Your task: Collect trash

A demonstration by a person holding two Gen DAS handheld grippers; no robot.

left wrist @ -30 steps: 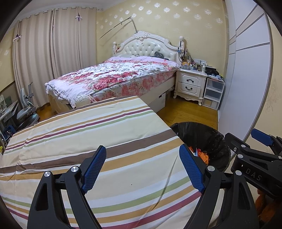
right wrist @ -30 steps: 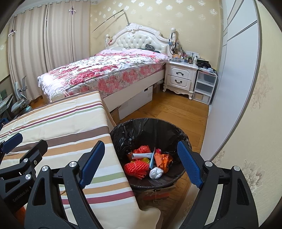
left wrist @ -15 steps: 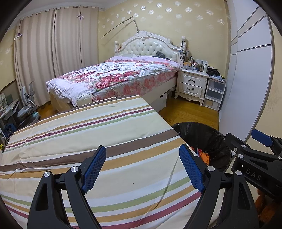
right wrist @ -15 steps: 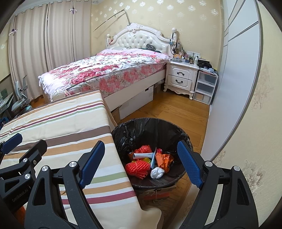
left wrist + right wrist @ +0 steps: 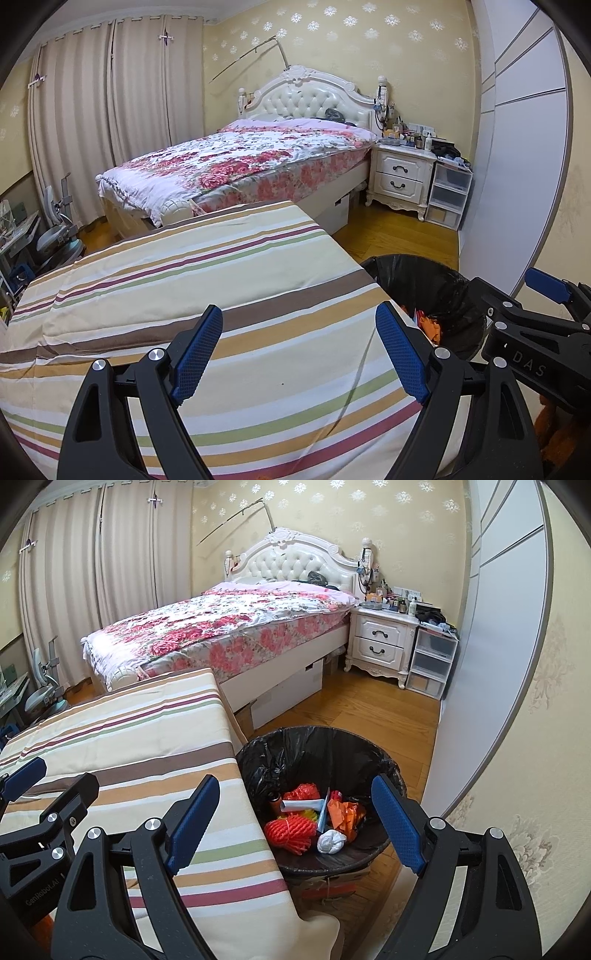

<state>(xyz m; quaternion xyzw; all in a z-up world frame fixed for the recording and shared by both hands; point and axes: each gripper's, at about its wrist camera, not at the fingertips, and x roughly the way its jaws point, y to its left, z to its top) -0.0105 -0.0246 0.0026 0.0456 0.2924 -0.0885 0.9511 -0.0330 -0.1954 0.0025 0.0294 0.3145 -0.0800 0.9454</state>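
A round bin with a black liner (image 5: 295, 746) stands on the floor at the table's right edge; it also shows in the left wrist view (image 5: 443, 288). It holds trash: orange netting (image 5: 291, 830), an orange wrapper (image 5: 345, 812), a white paper wad (image 5: 330, 842) and a white tube (image 5: 301, 805). My right gripper (image 5: 295, 823) is open and empty above the bin. My left gripper (image 5: 301, 352) is open and empty over the striped tablecloth (image 5: 184, 273). The right gripper's body (image 5: 532, 332) shows beside the left one.
A bed with a floral cover (image 5: 251, 158) stands behind the table. A white nightstand (image 5: 402, 177) and plastic drawers (image 5: 448, 195) stand at the back right. A white wardrobe door (image 5: 498, 627) is right of the bin. Wood floor (image 5: 369, 709) lies between.
Both views have risen and pulled back very slightly. Both grippers stay open and empty, and the trash in the bin has not moved.
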